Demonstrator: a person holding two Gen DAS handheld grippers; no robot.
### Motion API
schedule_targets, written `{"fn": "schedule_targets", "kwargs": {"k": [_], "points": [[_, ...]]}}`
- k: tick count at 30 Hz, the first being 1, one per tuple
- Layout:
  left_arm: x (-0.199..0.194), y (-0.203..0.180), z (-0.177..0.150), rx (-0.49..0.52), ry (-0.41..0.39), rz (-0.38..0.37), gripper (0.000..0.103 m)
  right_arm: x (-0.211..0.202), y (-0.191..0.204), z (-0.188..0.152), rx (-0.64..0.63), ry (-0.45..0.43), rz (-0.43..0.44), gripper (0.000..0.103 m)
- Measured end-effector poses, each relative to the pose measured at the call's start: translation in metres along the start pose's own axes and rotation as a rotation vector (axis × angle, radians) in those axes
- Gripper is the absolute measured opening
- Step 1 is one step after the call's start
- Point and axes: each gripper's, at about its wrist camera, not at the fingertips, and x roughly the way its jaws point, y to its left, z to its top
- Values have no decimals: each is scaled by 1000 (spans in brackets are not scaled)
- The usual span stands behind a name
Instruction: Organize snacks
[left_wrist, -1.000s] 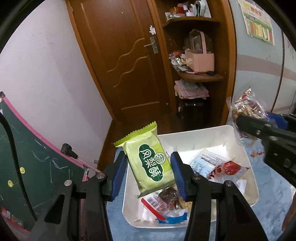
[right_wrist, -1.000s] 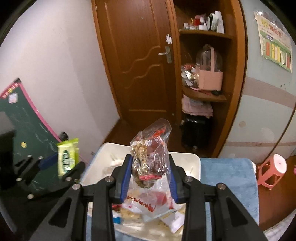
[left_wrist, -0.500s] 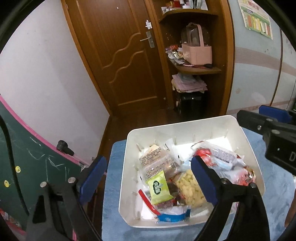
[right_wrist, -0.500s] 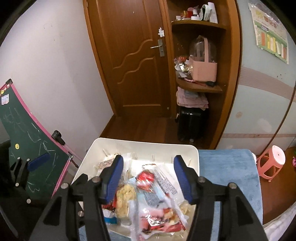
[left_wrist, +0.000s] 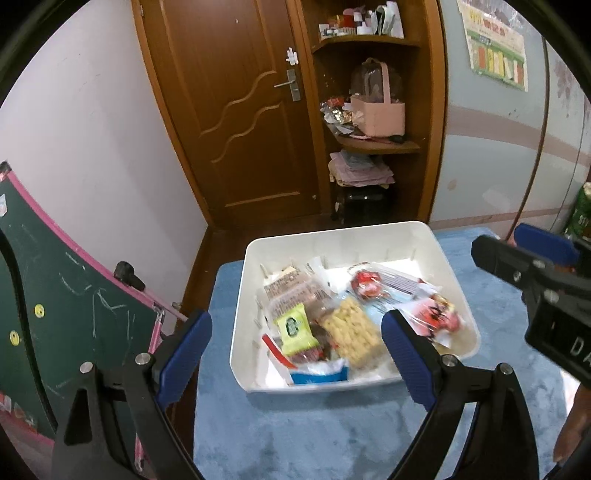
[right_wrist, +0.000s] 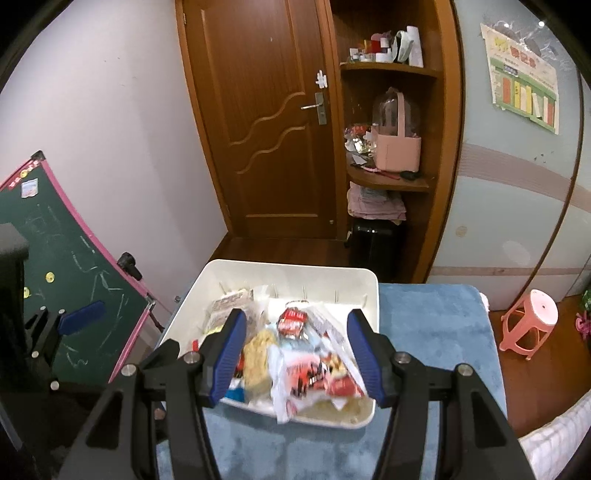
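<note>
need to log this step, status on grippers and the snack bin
Left gripper open, empty. Right gripper open, empty. Snack packets piled in white bin on blue mat. Nothing blocking.

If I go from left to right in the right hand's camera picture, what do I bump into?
Green chalkboard → white bin of snacks → blue mat → pink stool.

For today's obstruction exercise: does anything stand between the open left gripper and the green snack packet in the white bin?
Nothing visible does. The left gripper hangs open above the white bin, and the green snack packet lies uncovered on top of the pile.
</note>
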Motion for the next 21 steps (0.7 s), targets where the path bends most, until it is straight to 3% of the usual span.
{"fn": "schedule_targets", "kwargs": {"k": [14, 21], "points": [[-100, -20, -58, -45, -31, -65, 94, -99, -1, -59, -1, -31, 15, 58], [-143, -31, -94, -36, -65, -47, 99, -140, -12, -95, 47, -49, -8, 64]]}}
